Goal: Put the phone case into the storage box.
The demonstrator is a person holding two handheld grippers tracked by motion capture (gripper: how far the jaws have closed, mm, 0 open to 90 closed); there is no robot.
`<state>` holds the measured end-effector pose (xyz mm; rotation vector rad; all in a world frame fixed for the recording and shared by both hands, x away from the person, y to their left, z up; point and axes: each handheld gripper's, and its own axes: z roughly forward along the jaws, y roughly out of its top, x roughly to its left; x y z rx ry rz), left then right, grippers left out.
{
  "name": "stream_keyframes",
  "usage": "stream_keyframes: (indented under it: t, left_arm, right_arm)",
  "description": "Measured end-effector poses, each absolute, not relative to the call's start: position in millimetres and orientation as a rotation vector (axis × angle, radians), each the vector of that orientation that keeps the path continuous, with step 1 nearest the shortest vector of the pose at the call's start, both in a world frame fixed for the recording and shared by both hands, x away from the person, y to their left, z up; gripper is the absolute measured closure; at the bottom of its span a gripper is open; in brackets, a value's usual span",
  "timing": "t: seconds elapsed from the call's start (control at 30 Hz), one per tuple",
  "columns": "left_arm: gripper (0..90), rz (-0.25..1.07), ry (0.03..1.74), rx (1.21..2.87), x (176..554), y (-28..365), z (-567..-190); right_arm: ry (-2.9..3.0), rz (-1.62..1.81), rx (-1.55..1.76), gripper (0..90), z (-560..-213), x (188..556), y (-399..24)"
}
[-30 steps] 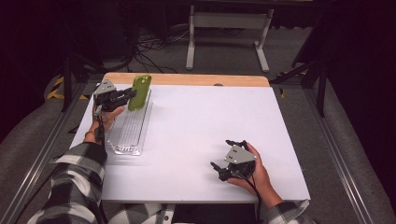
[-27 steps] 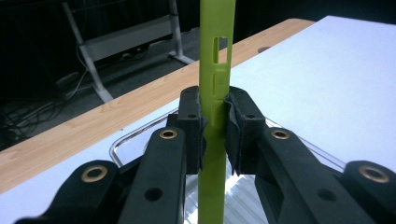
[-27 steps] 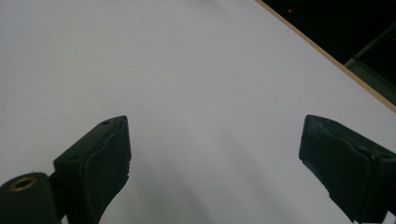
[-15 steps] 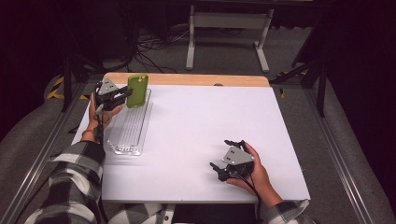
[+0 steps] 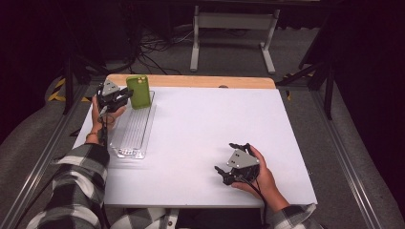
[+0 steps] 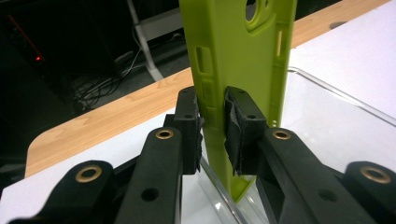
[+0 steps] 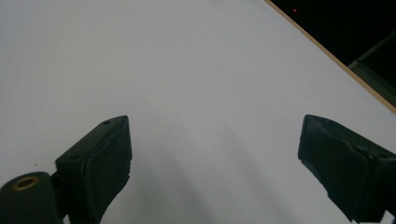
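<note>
Since the earlier frames the left tongs [image 5: 125, 96] have carried the green phone case [image 5: 139, 91] a little farther toward the worktop's far left corner: a second ago the case hung tilted over the middle of the clear tray [image 5: 143, 125], and now it stands more upright above the tray's far end, near the wooden strip [image 5: 200, 81] along the far edge. The right tongs [image 5: 232, 162] have barely moved, remaining low over the white worktop [image 5: 205, 129] near its near right corner, held in the person's right hand [image 5: 258, 174].

In the left gripper view the left tongs [image 6: 212, 126] are closed narrowly on the long side edge of the green phone case [image 6: 243, 56], one pad on each face of that edge, beside the button cut-outs. The case rises nearly upright from the grip, its camera opening at the top, and its lower end hangs over the clear tray [image 6: 336, 121], whose transparent rim runs beneath it. Whether the case's bottom corner touches the tray floor cannot be told.

In the right gripper view the right tongs [image 7: 212, 154] stand wide apart with nothing between them, over bare white worktop [image 7: 187, 70].

The tray lies lengthwise along the worktop's left edge, its ribbed floor visible in the high view. The person's left hand [image 5: 102, 117] grips the left tool from behind, a plaid sleeve [image 5: 79, 181] trailing toward the near edge.
</note>
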<state>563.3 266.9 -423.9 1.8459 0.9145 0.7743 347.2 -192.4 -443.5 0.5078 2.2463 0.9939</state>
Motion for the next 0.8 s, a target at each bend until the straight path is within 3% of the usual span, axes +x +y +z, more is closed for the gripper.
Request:
stream_keyframes:
  t: [0.8]
  left_arm:
    - [65.3, 0.816, 0.998, 1.813, 571.1, 261.7, -419.9]
  right_arm:
    - [2.257, 0.994, 0.511, 10.8, -443.3, 347.4, -193.4]
